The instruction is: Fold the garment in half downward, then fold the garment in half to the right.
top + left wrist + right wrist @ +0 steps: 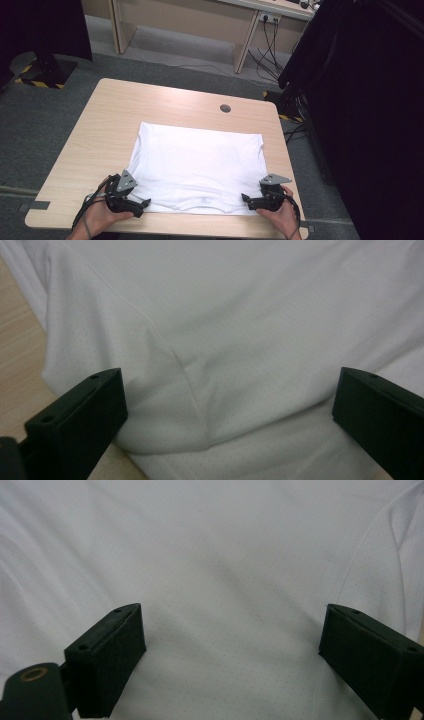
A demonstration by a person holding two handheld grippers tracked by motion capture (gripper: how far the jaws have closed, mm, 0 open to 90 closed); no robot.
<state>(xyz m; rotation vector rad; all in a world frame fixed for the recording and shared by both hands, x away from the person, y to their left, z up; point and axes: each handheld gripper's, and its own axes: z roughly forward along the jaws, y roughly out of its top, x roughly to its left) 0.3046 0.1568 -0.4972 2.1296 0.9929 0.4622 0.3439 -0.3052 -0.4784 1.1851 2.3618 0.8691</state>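
Shirt spread flat, fold not begun

Both grippers, left gripper (pixel 141 204) and right gripper (pixel 247 199), stand open at the white shirt's (pixel 200 160) near edge on the desk (pixel 100 120), nothing gripped.

Soft, even overhead light is falling on the high view; right side is staying dark; close-up tongs are blurring slightly.
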